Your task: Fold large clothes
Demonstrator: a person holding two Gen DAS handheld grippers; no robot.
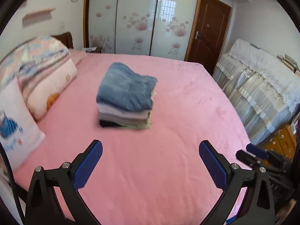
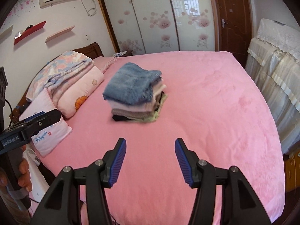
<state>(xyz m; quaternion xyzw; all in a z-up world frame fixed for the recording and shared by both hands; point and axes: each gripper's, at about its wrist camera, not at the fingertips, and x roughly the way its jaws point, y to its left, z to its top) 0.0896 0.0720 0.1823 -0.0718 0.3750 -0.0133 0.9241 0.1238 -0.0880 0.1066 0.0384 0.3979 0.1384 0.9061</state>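
Observation:
A stack of folded clothes [image 1: 126,96] sits on the pink bed [image 1: 168,159], with a blue garment on top, then pale pink, beige and black layers. It also shows in the right wrist view [image 2: 136,92]. My left gripper [image 1: 151,148] is open and empty, held above the bed short of the stack. My right gripper [image 2: 150,146] is open and empty, also short of the stack. The right gripper shows at the right edge of the left wrist view [image 1: 253,152]. The left gripper shows at the left edge of the right wrist view [image 2: 37,121].
Pillows and a folded quilt [image 2: 69,78] lie at the head of the bed on the left. A lace-covered cabinet [image 1: 262,90] stands along the right side. A sliding wardrobe [image 2: 155,16] and a brown door [image 2: 232,16] are behind the bed.

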